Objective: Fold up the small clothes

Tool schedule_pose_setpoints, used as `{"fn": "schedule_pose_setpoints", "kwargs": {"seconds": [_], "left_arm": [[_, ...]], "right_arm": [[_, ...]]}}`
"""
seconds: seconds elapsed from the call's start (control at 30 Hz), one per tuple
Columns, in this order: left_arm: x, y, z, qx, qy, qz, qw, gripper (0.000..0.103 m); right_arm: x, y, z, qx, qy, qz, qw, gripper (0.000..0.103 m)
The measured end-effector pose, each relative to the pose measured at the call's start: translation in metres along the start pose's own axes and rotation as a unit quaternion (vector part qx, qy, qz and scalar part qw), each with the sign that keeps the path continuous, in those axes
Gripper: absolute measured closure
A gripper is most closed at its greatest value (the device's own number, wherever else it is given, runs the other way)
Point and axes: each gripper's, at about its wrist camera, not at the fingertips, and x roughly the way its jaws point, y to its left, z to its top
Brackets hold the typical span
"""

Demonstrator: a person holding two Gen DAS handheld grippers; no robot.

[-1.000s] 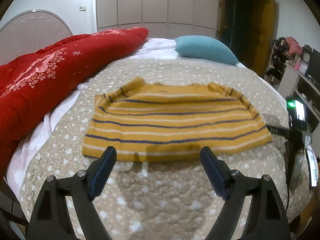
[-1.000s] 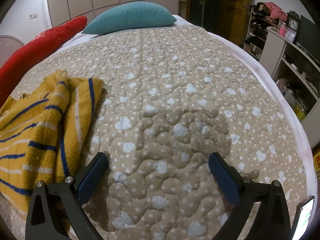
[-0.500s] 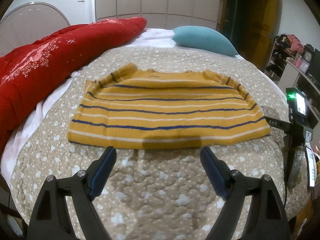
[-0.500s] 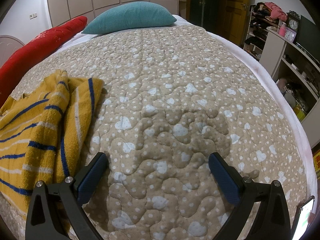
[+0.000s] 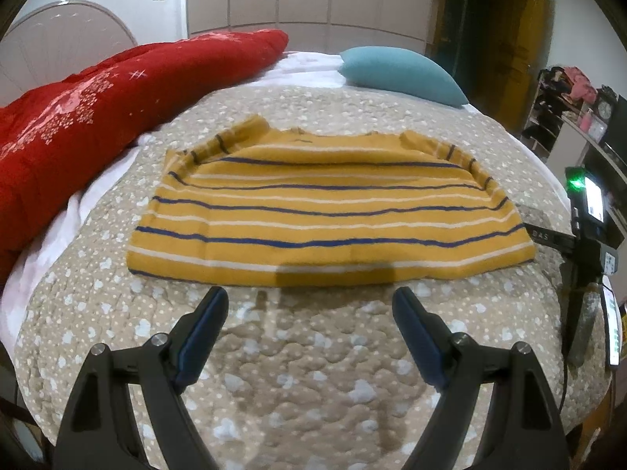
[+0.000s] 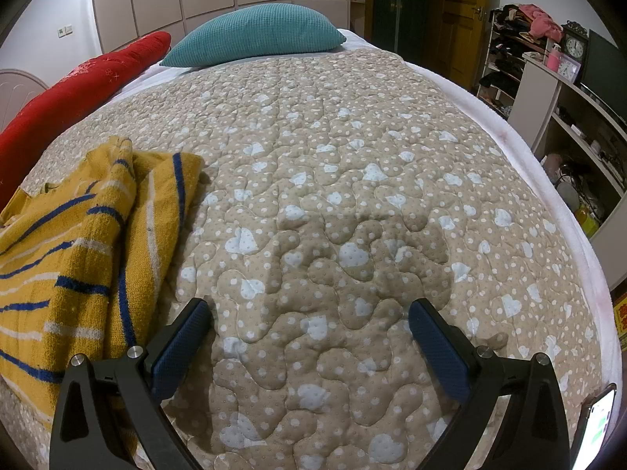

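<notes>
A mustard-yellow knit top with blue and white stripes (image 5: 325, 211) is lying flat across the middle of the beige quilted bedspread with pale hearts (image 5: 313, 372), sleeves folded in along its far edge. The left gripper (image 5: 309, 305) is hovering with its jaws spread wide, just short of the top's near hem. The right gripper (image 6: 309, 313) is sitting low over bare quilt beside the garment's right edge, likewise spread and holding nothing. A teal pillow (image 6: 254, 35) and red embroidered duvet (image 5: 117, 86) are resting toward the bed's head and left side.
</notes>
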Motion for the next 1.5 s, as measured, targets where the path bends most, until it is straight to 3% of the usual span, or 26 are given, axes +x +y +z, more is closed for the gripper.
{"fn": "schedule_pose_setpoints", "kwargs": {"seconds": [0.2, 1.5], "left_arm": [[0.012, 0.004, -0.002, -0.018, 0.019, -0.011, 0.9996, 0.018], [0.032, 0.022, -0.009, -0.040, 0.038, -0.008, 0.9984, 0.018]], "right_arm": [[0.000, 0.000, 0.000, 0.000, 0.000, 0.000, 1.000, 0.000], [-0.001, 0.000, 0.000, 0.000, 0.000, 0.000, 1.000, 0.000]]}}
